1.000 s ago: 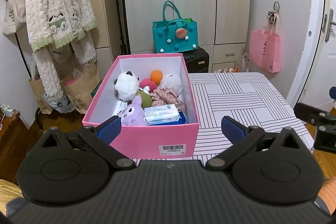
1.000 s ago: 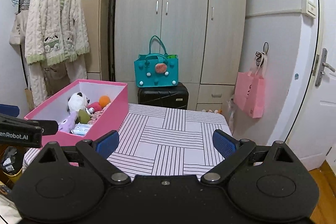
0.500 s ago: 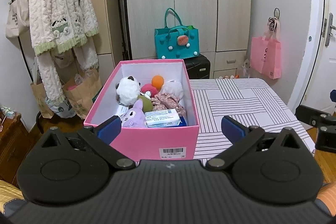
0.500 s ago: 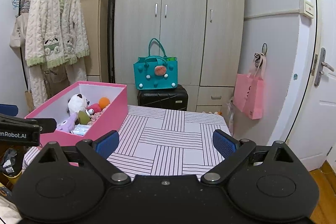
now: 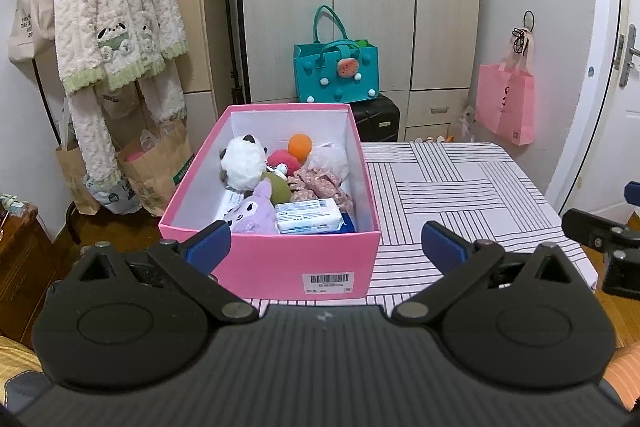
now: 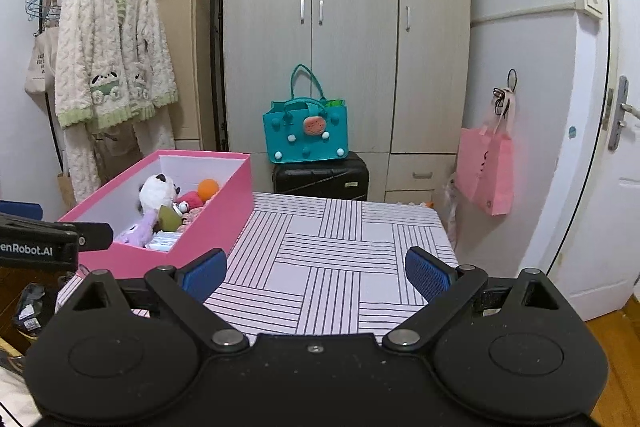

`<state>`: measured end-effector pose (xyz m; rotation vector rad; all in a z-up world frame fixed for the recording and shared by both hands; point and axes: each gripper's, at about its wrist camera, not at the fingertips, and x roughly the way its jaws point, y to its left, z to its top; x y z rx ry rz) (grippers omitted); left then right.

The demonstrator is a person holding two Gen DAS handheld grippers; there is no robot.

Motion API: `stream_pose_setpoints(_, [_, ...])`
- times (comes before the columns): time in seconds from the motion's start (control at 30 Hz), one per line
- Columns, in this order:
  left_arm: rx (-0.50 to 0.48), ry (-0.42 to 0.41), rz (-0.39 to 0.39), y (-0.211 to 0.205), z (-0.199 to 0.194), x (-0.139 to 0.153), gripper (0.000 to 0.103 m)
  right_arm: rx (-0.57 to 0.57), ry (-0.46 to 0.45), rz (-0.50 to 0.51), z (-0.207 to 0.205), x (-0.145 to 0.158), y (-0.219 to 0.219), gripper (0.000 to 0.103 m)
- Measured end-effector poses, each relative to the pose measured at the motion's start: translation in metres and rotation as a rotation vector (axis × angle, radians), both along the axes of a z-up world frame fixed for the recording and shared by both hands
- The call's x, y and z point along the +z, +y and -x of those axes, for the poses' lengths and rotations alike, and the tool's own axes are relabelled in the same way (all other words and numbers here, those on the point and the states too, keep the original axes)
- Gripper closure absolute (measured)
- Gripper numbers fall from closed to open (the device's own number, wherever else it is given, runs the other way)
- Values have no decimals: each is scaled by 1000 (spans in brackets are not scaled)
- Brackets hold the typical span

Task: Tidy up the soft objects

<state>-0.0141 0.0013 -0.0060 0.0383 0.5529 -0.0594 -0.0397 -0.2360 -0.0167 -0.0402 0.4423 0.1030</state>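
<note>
A pink box (image 5: 276,267) (image 6: 216,215) stands at the left end of the striped table (image 5: 460,187) (image 6: 332,267). Inside lie a white panda plush (image 5: 242,163), an orange ball (image 5: 300,145), a red toy (image 5: 282,159), a green plush (image 5: 280,187), a purple plush (image 5: 256,211), floral cloth (image 5: 316,185) and a tissue pack (image 5: 309,215). My left gripper (image 5: 326,247) hangs open just in front of the box, holding nothing. My right gripper (image 6: 316,269) is open over the table's near edge, right of the box, also holding nothing.
A teal bag (image 6: 306,131) sits on a black suitcase (image 6: 320,177) before the wardrobe. A pink bag (image 6: 486,167) hangs right, by the white door (image 6: 600,147). A fluffy robe (image 5: 116,23) hangs on a rack left, above paper bags (image 5: 156,167) on the floor.
Both grippers have drawn back and lifted slightly, so the box and table sit lower and farther in view. Both stay open; nothing in the box has moved.
</note>
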Motion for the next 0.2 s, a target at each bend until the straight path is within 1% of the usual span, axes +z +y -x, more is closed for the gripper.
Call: stream_pose_setpoints(0.2, [4,8,-7,0,1,-2,0,-5,-7,9,4,-1,0,5])
